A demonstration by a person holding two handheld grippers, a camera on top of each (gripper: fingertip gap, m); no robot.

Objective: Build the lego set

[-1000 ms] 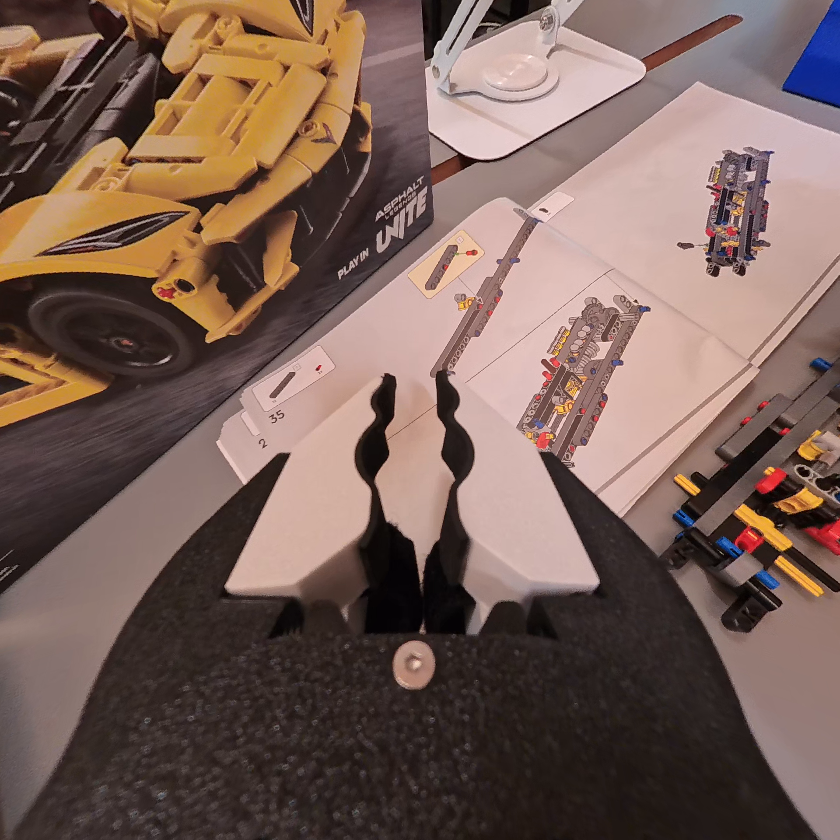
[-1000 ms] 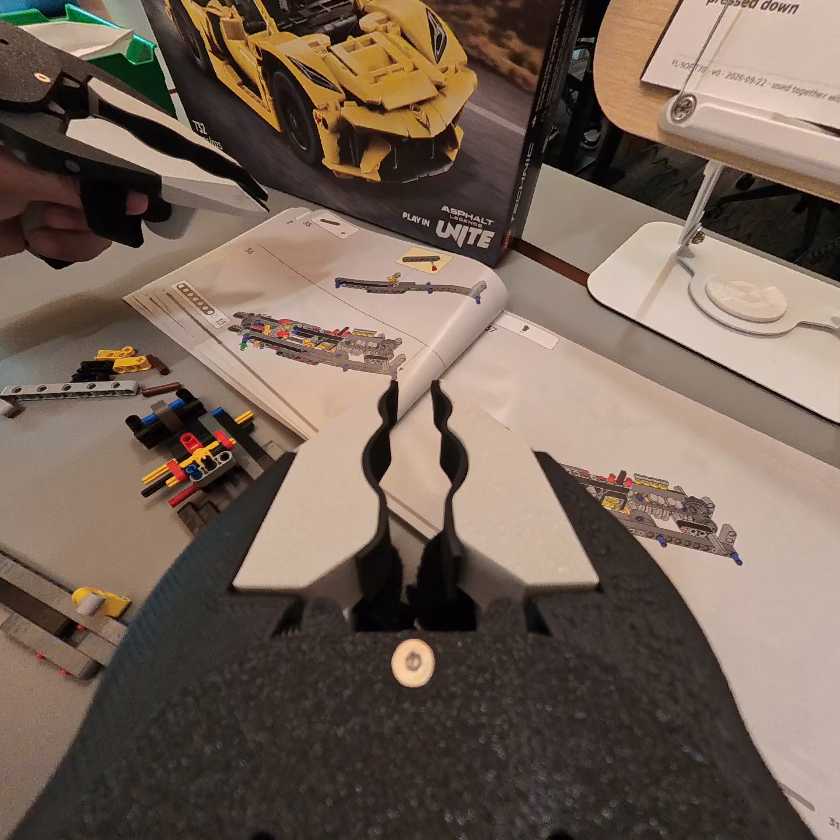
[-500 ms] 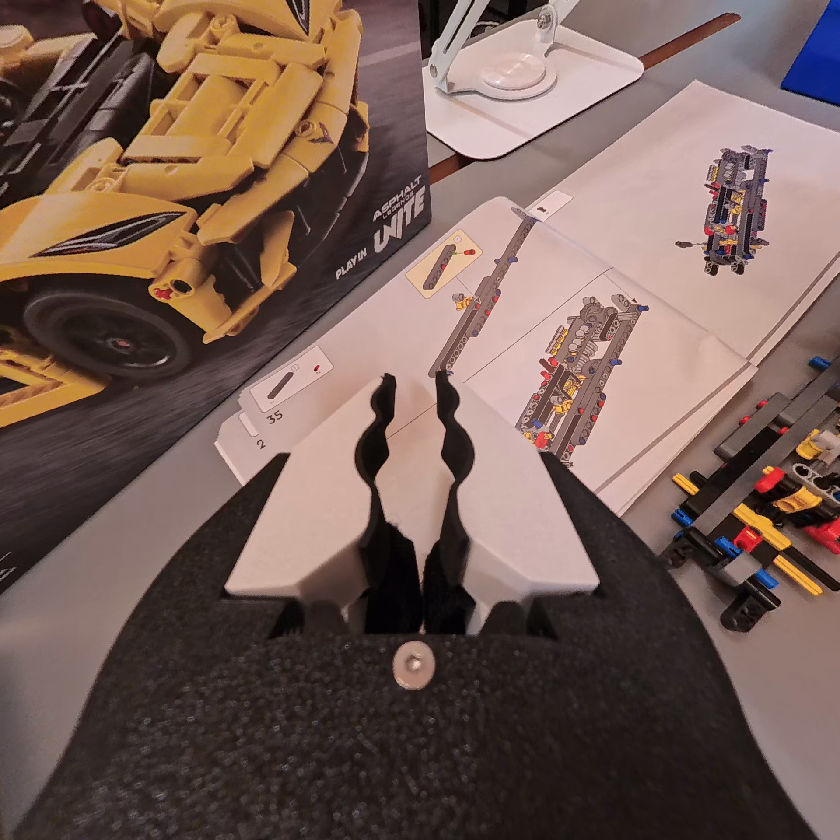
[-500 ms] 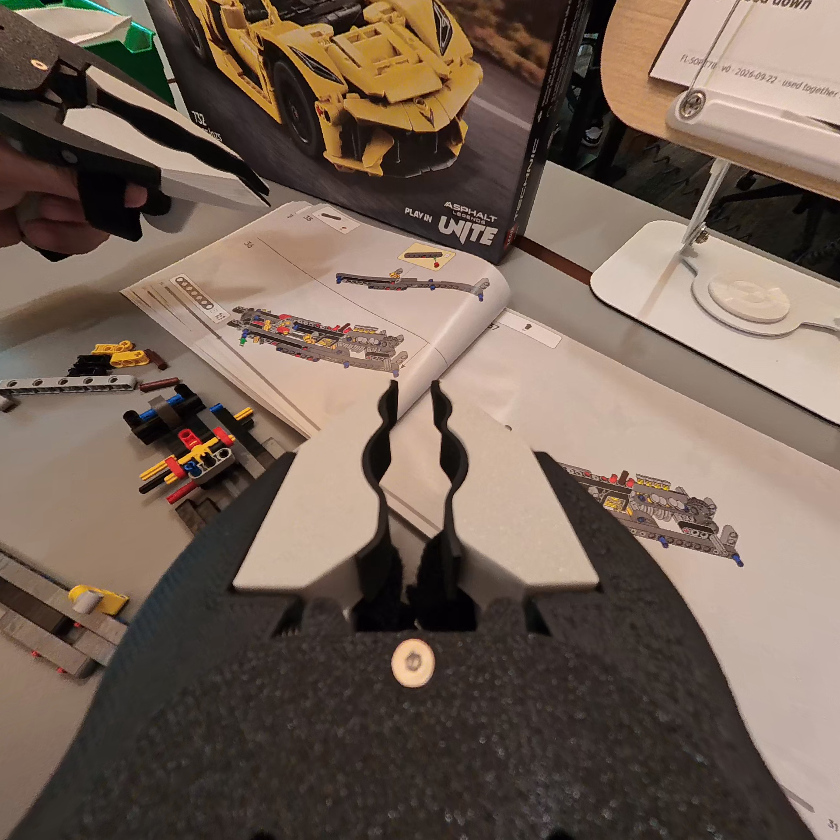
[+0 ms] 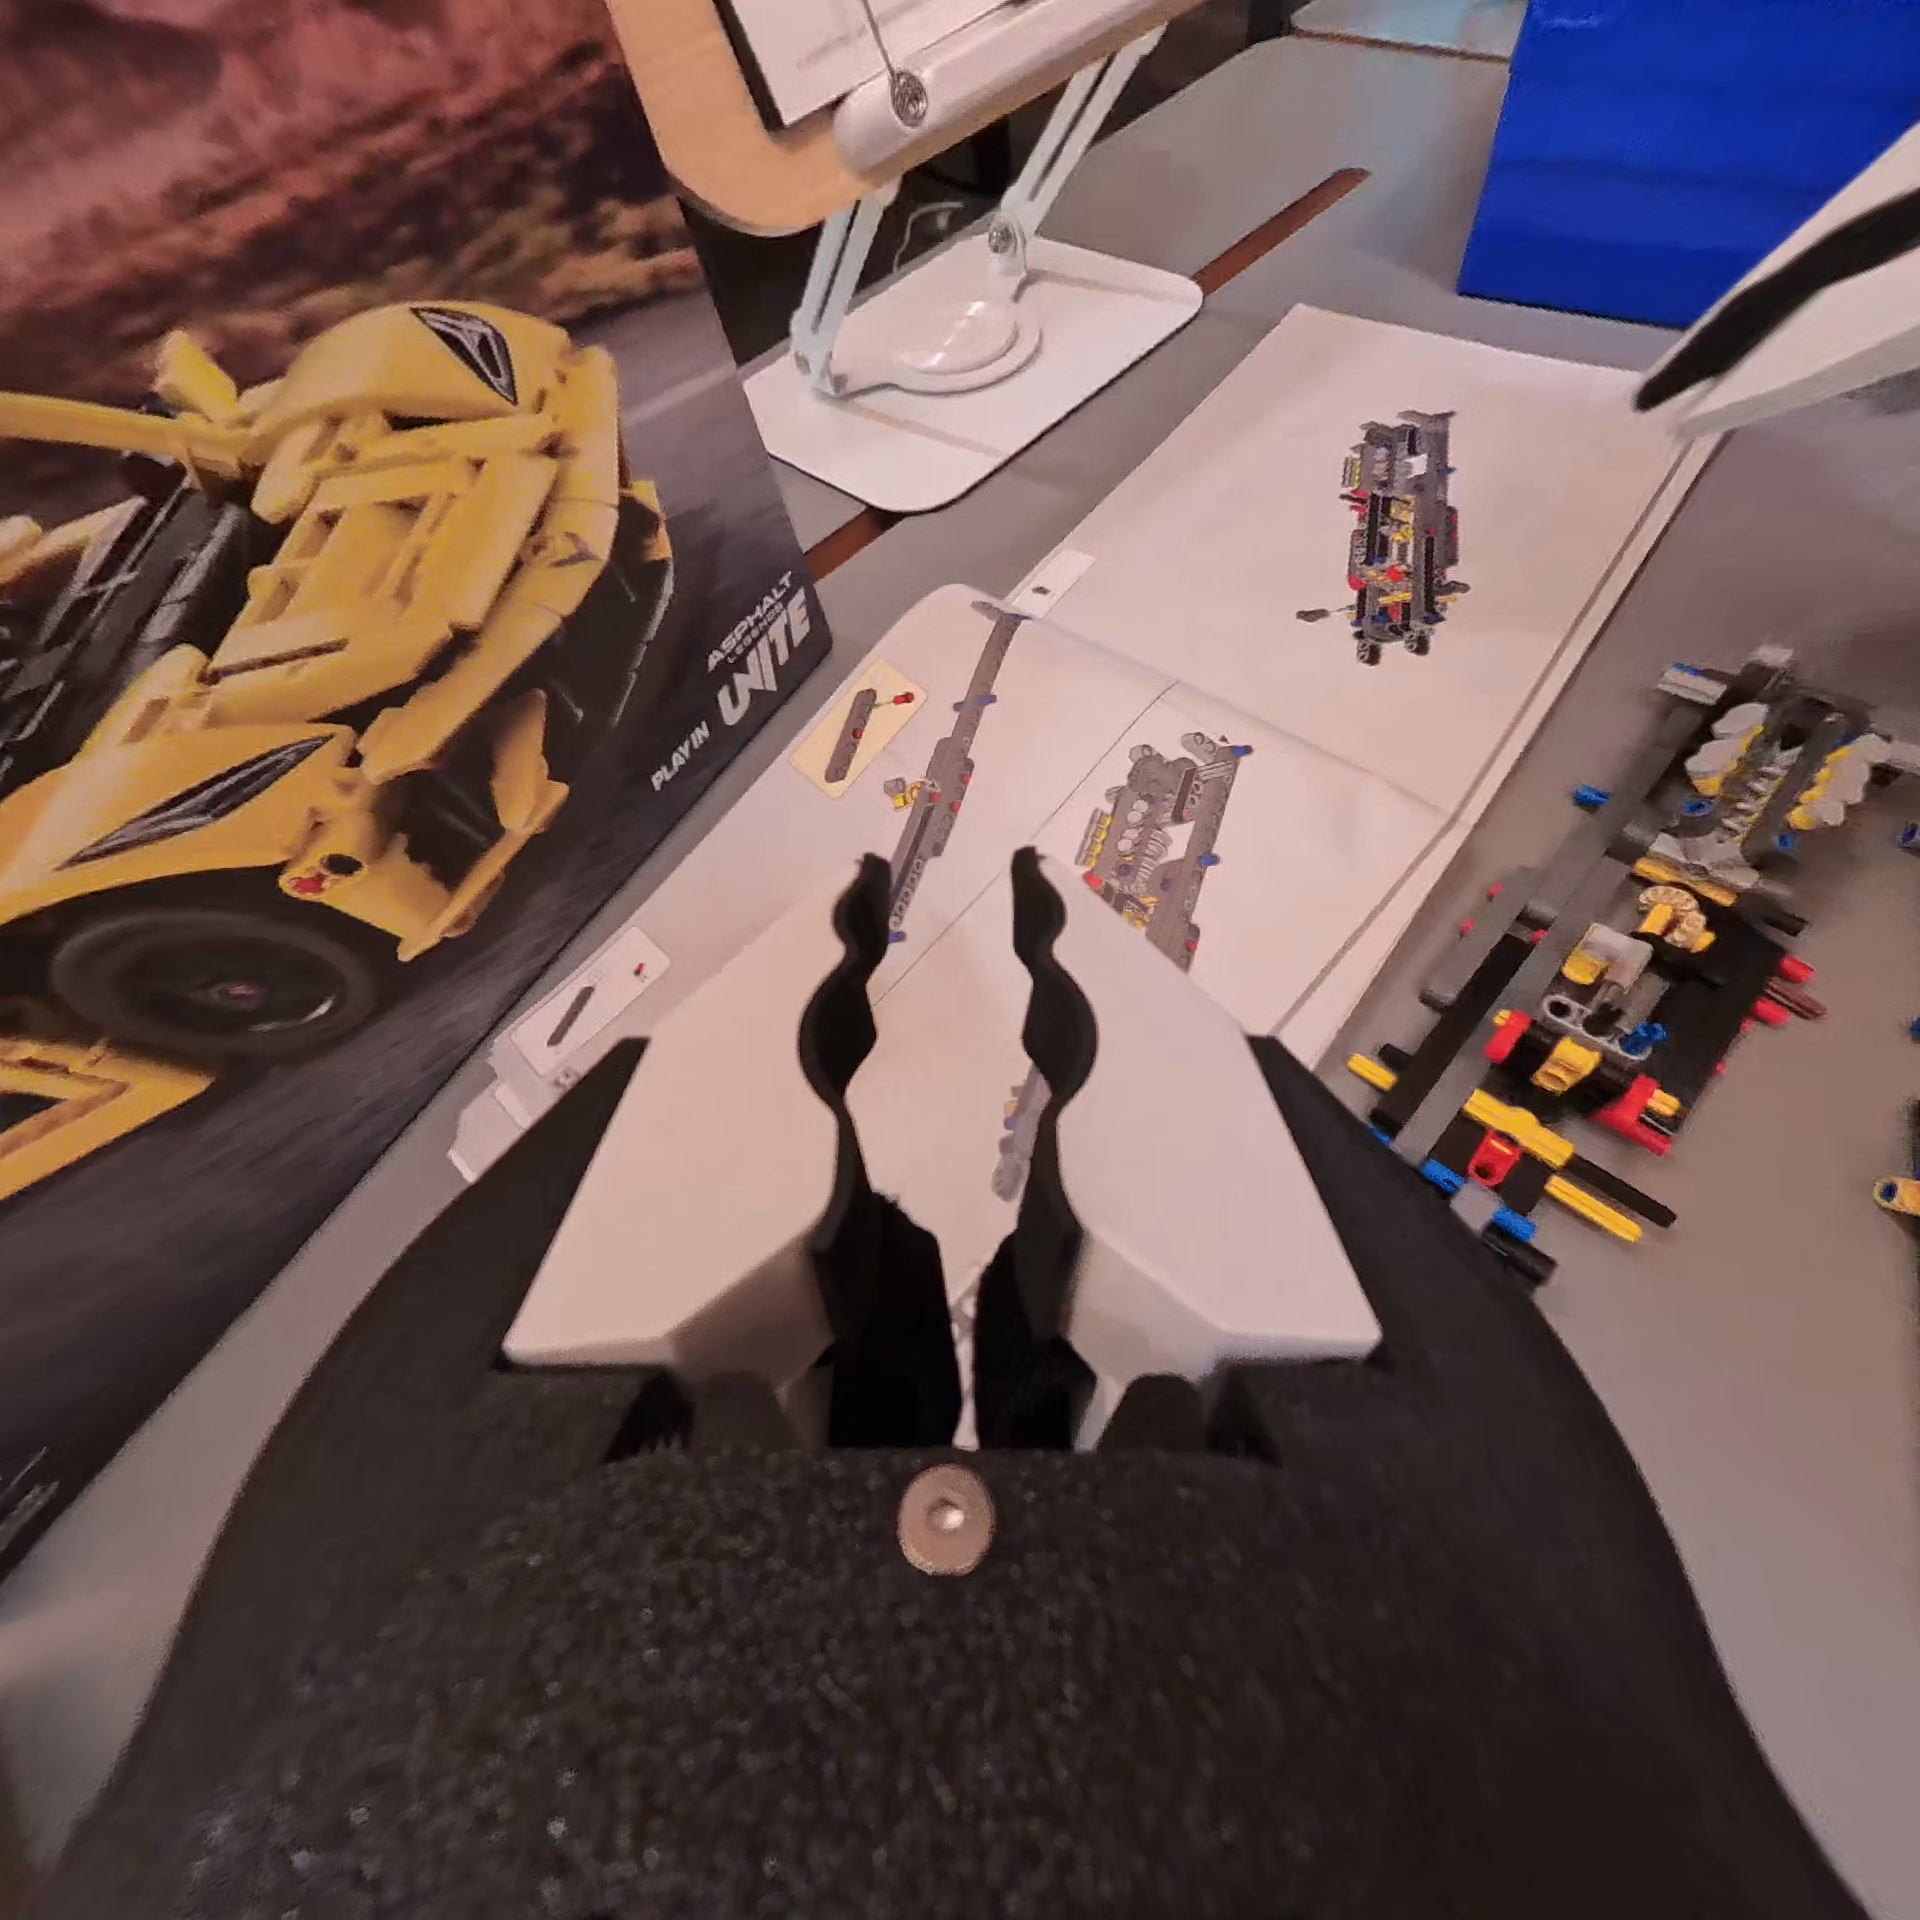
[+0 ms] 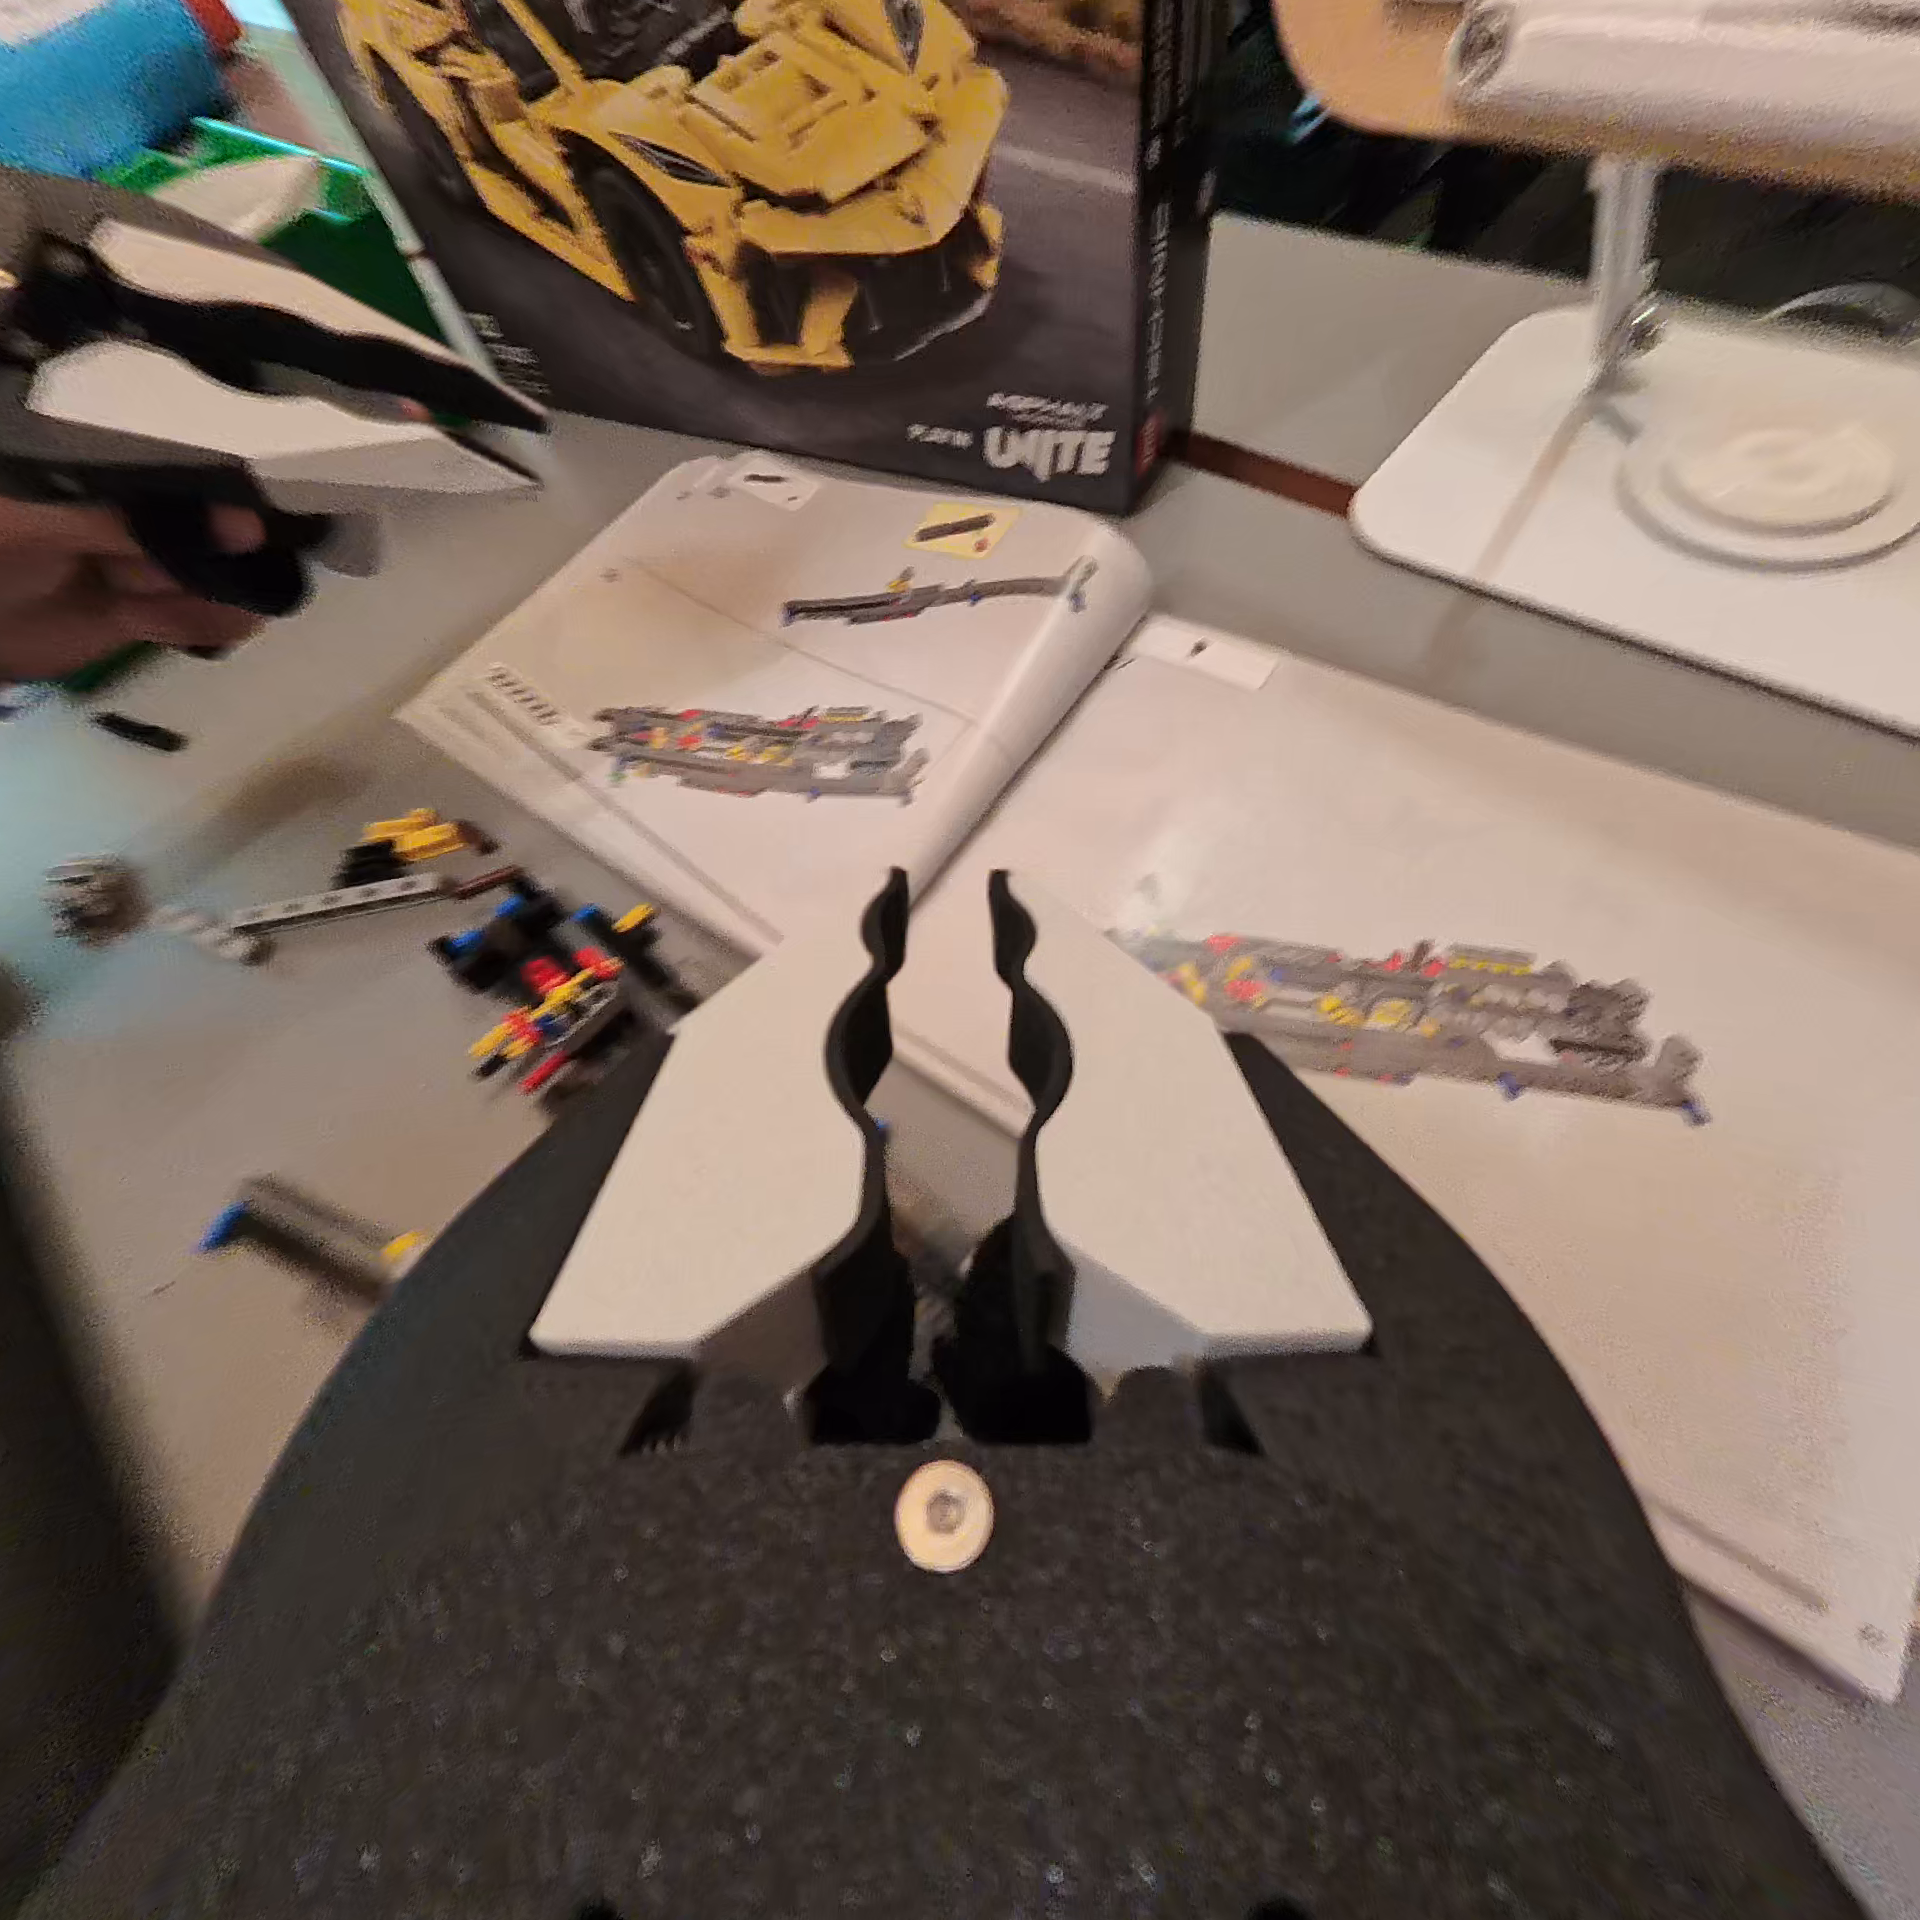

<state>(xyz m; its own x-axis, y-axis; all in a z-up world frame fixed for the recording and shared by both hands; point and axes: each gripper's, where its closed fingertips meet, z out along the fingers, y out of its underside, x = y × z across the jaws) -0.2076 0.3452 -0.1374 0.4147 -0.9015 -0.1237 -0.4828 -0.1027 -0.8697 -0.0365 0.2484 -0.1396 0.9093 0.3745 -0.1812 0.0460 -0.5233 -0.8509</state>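
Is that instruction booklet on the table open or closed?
Open. The instruction booklet lies spread flat in front of the box, two printed pages showing with the fold between them.

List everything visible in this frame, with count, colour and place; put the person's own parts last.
Lego box: one, dark with yellow car picture, standing at table's back.
Instruction booklet: one, white, open, mid-table.
Partly built assembly: one, black and grey with yellow, red, blue pins, beside booklet.
Grey beam: one, near assembly.
Document stand: one, white, behind booklet.
Blue bin: one, far edge.
Left gripper: open, empty.
Right gripper: open, empty.
Hand: one, holding left gripper.
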